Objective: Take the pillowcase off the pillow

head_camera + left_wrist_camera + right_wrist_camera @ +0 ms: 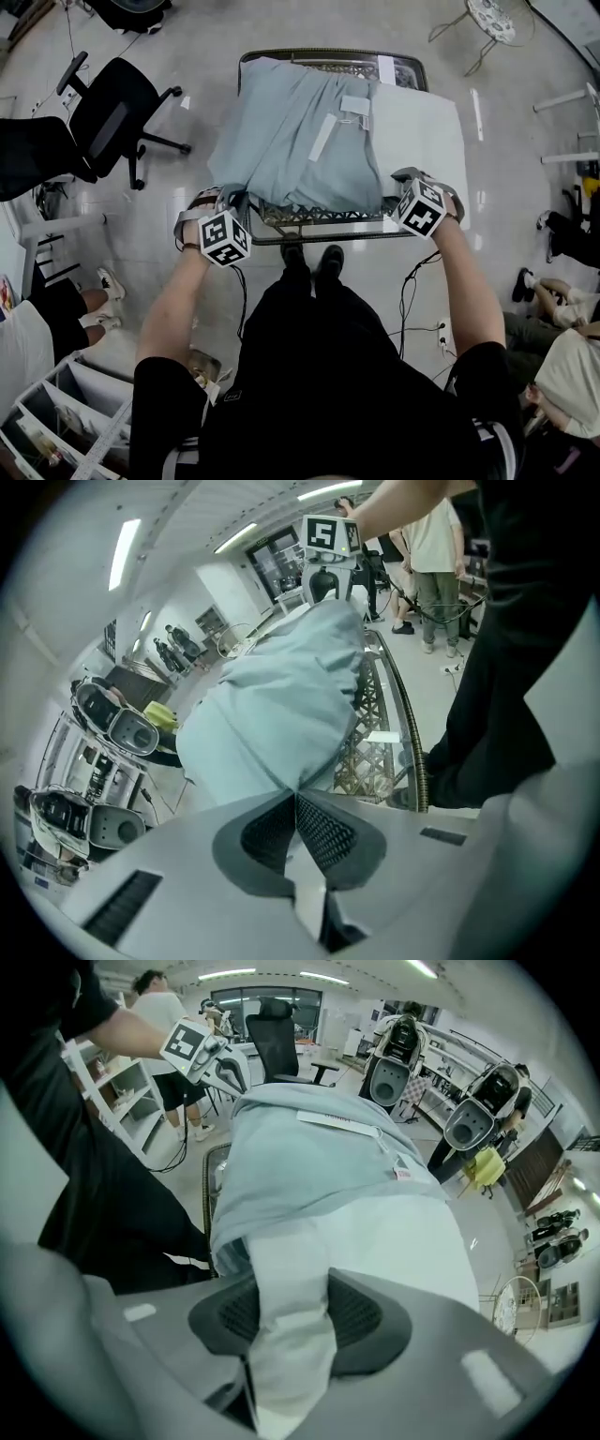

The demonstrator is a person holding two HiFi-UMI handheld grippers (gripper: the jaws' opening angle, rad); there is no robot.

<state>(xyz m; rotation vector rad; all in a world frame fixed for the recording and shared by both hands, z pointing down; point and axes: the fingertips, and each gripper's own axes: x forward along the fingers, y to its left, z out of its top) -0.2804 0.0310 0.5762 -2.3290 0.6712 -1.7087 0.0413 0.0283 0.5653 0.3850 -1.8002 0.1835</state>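
Head view: pillow (422, 131) flat on bench (319, 217), pillowcase (291, 141) over its L part, white R side bare. My L hand-held gripper (232, 199) is at the near-L corner. In the left gripper view its jaws are closed tight on a pinch of pillowcase edge. My R hand-held gripper (394, 185) is at the near-R corner. In the right gripper view its jaws are narrow, clamping a fold of white pillow. Office chair (112, 117) on floor, far L.
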